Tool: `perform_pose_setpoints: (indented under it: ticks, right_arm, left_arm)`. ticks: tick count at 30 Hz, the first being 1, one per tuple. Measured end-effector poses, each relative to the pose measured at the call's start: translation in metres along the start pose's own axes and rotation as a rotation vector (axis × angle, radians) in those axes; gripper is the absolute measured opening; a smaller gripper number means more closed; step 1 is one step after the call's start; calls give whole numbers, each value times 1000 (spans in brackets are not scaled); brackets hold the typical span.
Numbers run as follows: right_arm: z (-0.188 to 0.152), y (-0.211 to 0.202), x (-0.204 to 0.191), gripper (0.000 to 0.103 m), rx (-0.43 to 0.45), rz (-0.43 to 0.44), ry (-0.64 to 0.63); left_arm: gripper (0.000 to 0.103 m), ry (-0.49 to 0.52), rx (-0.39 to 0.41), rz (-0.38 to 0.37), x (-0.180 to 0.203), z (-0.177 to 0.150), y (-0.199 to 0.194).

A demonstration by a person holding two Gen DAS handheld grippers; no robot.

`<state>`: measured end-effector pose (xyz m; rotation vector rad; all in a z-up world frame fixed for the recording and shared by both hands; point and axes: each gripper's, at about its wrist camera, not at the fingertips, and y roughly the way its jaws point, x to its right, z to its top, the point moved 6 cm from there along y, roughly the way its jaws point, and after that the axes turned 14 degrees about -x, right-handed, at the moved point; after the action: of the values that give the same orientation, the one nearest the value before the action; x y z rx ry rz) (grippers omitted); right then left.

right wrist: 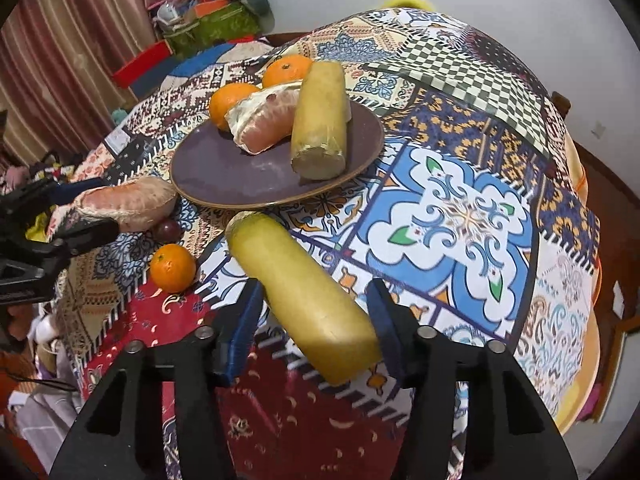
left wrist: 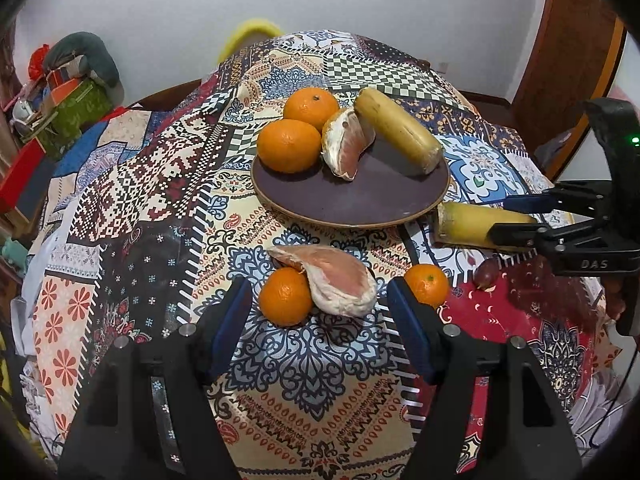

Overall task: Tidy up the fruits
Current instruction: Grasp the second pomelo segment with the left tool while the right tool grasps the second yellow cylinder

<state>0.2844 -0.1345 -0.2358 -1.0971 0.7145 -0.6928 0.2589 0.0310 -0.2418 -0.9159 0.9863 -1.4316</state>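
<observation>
Fruits lie before you: your left gripper (left wrist: 318,308), low in its frame, stands open around a pink pomelo wedge (left wrist: 340,284) beside a round orange (left wrist: 285,296), pads clear. Your right gripper (right wrist: 316,320) straddles a yellow banana half (right wrist: 300,292), grip uncertain. Farther up, the brown round plate (left wrist: 360,200) holds more fruit.

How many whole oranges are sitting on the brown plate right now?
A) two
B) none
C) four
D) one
A: two oranges sit on the plate beside a pomelo wedge and a banana piece; two more oranges lie on the cloth.
</observation>
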Motion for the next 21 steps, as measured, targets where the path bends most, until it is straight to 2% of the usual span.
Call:
perform_pose_setpoints:
  ticks: [3, 5, 8, 10, 16, 17, 18, 21]
  right_arm:
    - [-6, -4, -2, 42, 22, -30, 5]
    - [-10, -6, -2, 40, 32, -37, 20]
    - [-18, -10, 3, 36, 44, -15, 64]
    - [-24, -13, 7, 35, 49, 3, 94]
    - [-40, -19, 7, 33, 61, 15, 133]
    - [-41, -20, 7, 33, 60, 18, 137]
    - [-43, -20, 7, 33, 60, 22, 141]
    - [-48, -22, 5, 32, 60, 27, 148]
  left_arm:
    - [69, 1, 15, 9, 1, 2, 1]
    - [64, 1, 26, 7, 2, 4, 1]
    - [51, 4, 23, 6, 1, 6, 3]
    - [33, 9, 16, -10, 2, 6, 4]
    - [31, -8, 13, -22, 0, 5, 2]
    - [29, -12, 19, -29, 0, 5, -1]
    - [21, -10, 26, -36, 1, 4, -6]
    - [20, -1, 57, -41, 3, 1, -21]
